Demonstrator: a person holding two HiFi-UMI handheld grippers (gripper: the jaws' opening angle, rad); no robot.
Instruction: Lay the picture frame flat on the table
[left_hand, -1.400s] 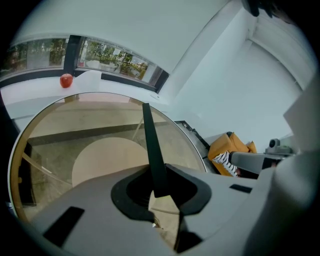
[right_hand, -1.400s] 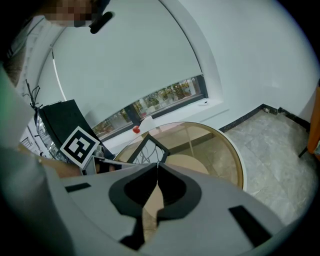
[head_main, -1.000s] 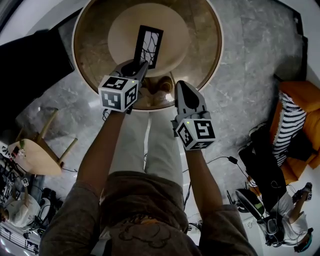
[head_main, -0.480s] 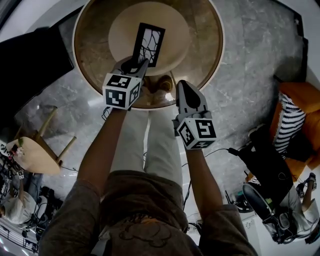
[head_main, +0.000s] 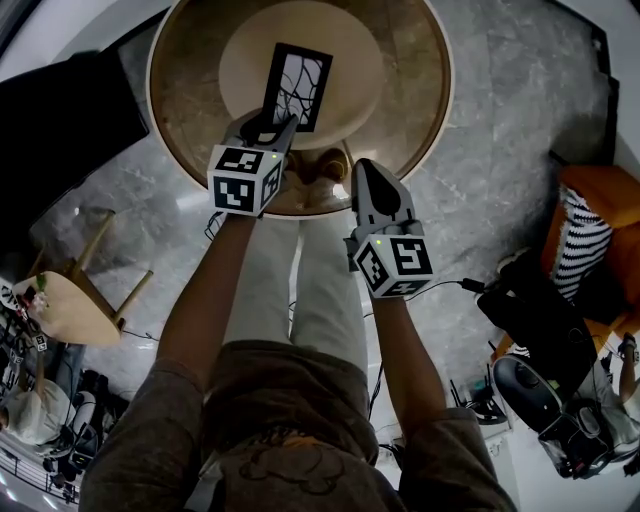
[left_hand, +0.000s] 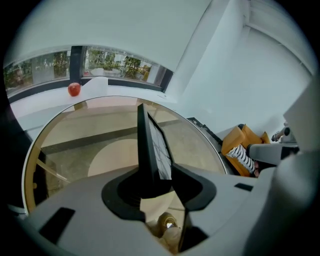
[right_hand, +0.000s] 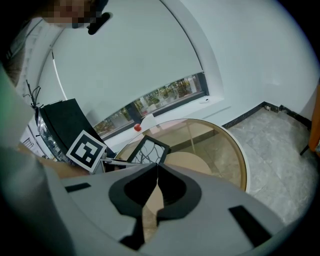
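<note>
A black picture frame (head_main: 297, 87) with a white branching-line picture is on the round glass table (head_main: 420, 120), its face turned up and to the right. Its near end lies between the jaws of my left gripper (head_main: 272, 128), which have just been opening and no longer press on it. In the left gripper view the frame (left_hand: 150, 145) rises edge-on out of the left gripper (left_hand: 156, 172). My right gripper (head_main: 365, 175) hovers shut at the table's near edge, holding nothing. From the right gripper (right_hand: 157, 167) I see the frame (right_hand: 146, 150) ahead to the left.
A round beige base (head_main: 330, 40) shows through the glass. A red apple (left_hand: 74, 89) sits on the window sill beyond the table. An orange chair (head_main: 600, 220) with a striped cushion stands at right, a wooden stool (head_main: 75, 310) at left.
The frame's far end has tipped a little further away and its face shows wider from above. The left gripper's jaws have spread apart. The right gripper has kept still.
</note>
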